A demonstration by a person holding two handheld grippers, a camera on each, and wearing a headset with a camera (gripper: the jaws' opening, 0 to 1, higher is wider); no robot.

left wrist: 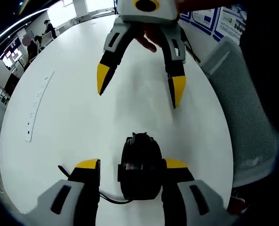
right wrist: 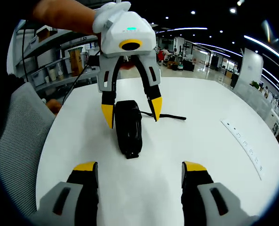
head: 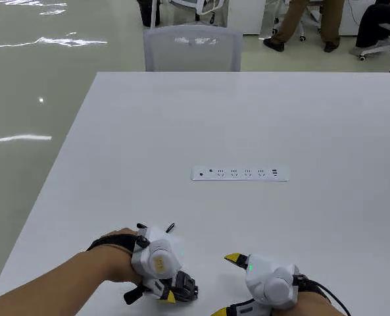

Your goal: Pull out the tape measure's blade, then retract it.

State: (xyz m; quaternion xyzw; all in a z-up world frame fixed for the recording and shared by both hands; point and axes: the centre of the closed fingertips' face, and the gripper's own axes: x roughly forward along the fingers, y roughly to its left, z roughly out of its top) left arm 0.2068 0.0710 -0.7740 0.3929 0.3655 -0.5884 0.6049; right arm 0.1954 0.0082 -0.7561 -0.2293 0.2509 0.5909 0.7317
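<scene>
So the tape measure (left wrist: 139, 172) is lying on the white surface (left wrist: 83, 117) near our edge, and as far as we can see no blade is out. Our left gripper (left wrist: 132, 165) straddles the case, jaws partly closed with a sliver of gap on one side. It isn't clamped, but it's in the right spot to pin the body. The right gripper (right wrist: 139, 167) faces it with jaws wide and empty, probably lined up to go for the blade tip. The strap (right wrist: 170, 116) trails off sideways.
</scene>
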